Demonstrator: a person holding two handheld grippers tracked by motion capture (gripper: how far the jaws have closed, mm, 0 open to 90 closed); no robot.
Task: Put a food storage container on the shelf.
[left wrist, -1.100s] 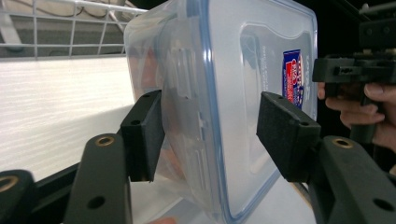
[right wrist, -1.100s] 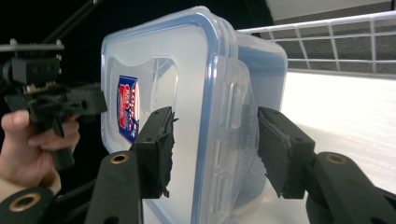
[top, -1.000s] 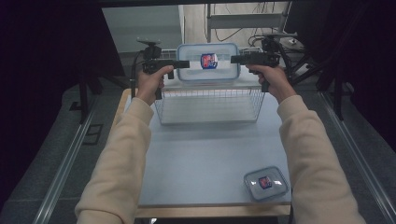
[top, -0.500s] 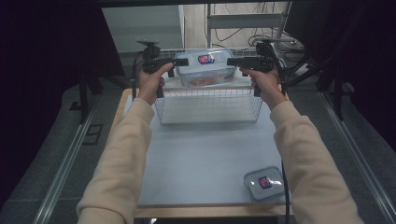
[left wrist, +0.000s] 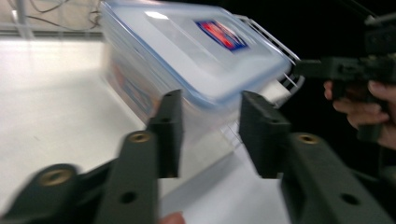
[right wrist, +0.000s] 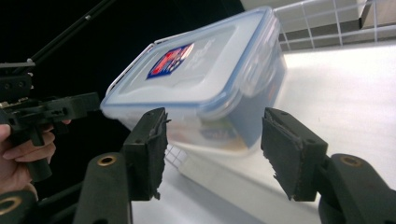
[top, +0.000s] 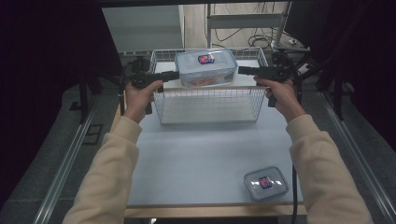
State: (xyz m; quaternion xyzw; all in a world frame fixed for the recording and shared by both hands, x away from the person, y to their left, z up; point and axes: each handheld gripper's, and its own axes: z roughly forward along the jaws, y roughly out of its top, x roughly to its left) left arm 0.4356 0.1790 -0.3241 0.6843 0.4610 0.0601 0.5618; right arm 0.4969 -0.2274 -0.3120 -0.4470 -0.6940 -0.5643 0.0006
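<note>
- Box, clear with a blue-rimmed lid and a red-and-blue label, is sitting inside the wire basket at the far end of the table, toward the basket's back.
- We are seeing it blurred in both gripper views, just beyond the jaw tips, with bare space between it and the pads.
- We are holding the left gripper at the box's left end, its tips just short of the box. In the left gripper view its jaws are standing apart with nothing gripped, and they have just been closing after opening wider.
- We are holding the right gripper at the box's right end, near it but not touching. In the right gripper view its jaws are gaping wide, nothing pressed between them.
- Both our hands are hovering at the basket's top rim, one on each side.
- A small second box is lying well apart at the table's near right corner.
</note>
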